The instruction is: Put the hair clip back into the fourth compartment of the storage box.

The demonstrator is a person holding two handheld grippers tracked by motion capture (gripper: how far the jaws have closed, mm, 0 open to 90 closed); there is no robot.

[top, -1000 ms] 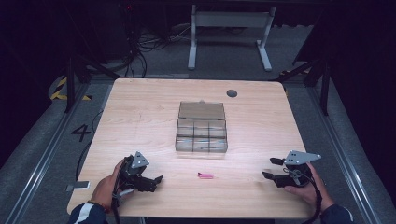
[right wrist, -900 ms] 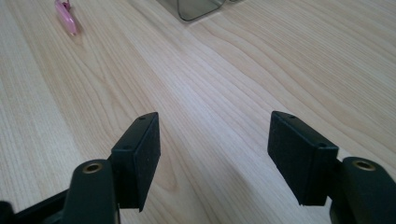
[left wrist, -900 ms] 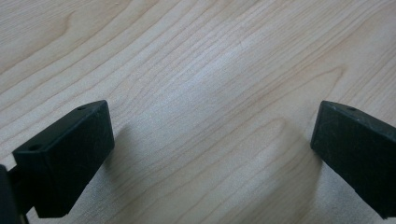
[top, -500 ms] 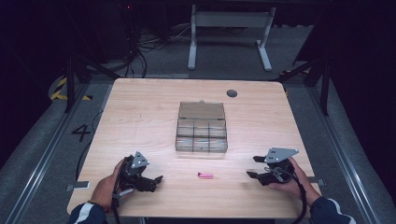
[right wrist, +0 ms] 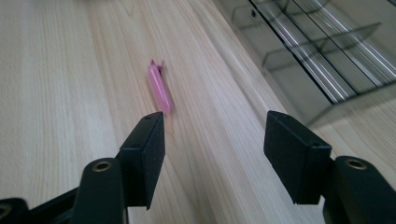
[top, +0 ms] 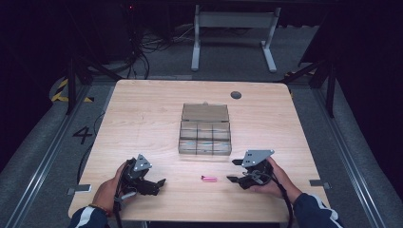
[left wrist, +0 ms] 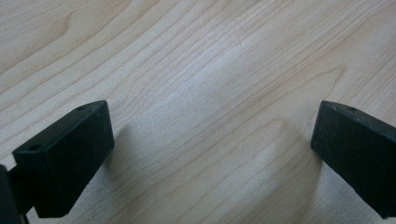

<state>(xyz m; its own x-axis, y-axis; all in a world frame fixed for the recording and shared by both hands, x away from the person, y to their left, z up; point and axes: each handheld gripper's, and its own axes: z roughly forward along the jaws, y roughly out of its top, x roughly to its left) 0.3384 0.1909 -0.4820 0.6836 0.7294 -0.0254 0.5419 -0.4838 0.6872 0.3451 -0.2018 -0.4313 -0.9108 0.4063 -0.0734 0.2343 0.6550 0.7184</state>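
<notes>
Right tongs gape just short of the pink piece, narrowing, nothing between them. Left tongs rest open on the desk. Nothing is gripped yet; I judge the box comes later.

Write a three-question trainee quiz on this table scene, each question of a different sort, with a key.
1. True or false: the pink piece lies inside the clear box.
2. Which tongs are nearer the pink piece? A) left tongs B) right tongs
3. Fill in: the clear box's lid stands ____.

Key: 1. False: it lies on the table, in front of the box. 2. B. 3. Open.
</notes>
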